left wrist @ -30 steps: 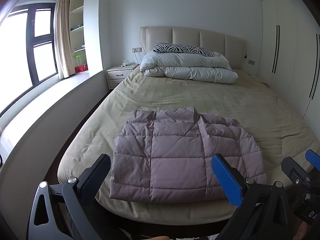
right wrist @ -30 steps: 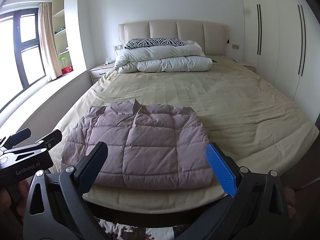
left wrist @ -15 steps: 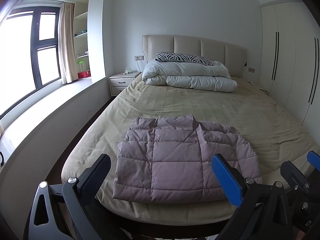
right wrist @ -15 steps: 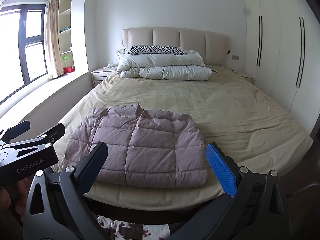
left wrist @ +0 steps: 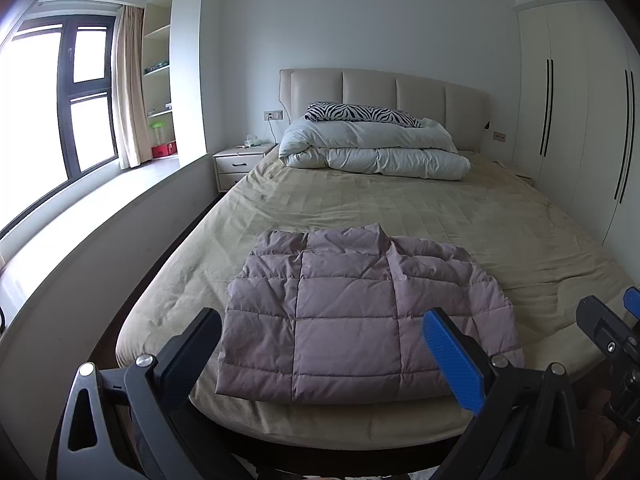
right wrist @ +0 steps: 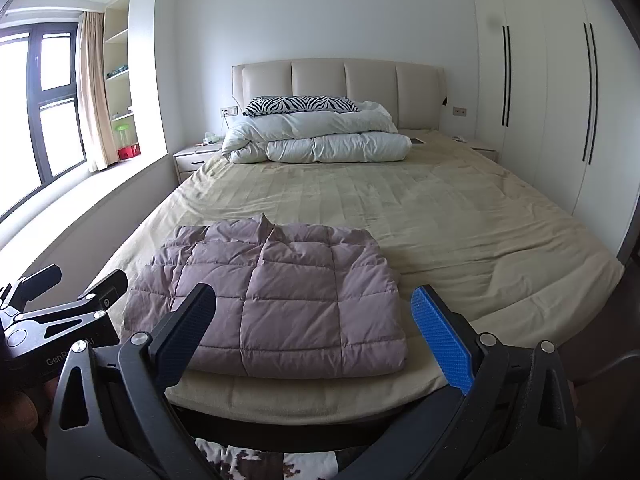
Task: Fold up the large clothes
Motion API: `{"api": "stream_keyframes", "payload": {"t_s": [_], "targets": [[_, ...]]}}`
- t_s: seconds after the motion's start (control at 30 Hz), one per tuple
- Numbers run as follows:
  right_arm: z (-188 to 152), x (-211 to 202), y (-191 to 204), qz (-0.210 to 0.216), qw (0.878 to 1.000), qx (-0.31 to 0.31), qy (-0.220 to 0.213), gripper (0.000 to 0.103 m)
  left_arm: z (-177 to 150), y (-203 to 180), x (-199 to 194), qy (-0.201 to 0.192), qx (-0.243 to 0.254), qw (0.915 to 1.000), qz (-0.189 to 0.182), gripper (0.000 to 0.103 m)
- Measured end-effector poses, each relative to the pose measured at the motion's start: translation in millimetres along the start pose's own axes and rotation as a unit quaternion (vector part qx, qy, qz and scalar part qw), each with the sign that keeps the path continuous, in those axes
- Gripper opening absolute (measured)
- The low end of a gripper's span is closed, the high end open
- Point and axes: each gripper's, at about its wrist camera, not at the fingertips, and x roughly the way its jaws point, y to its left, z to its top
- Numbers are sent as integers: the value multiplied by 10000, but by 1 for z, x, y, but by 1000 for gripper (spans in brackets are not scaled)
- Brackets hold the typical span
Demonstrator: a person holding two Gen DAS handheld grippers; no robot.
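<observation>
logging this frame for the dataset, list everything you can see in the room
puffer jacket: one, mauve, folded flat at the foot of the bed
bed: one, beige sheet, cream padded headboard
duvet: one, white, folded at the head of the bed
zebra pillow: one, black and white, on the duvet
nightstand: one, white, left of the bed
wardrobe: white doors, right wall
window: dark frame, left wall
curtain: one, beige, beside the window
left gripper: open, holding nothing
right gripper: open, holding nothing
</observation>
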Motion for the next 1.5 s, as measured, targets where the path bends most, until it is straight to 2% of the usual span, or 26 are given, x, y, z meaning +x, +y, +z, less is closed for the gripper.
{"api": "stream_keyframes", "payload": {"t_s": [1.5], "targets": [[-5,3,7,-57,9999,-100,53,100,-4,-5,3,35,14,10000,16,103]]}}
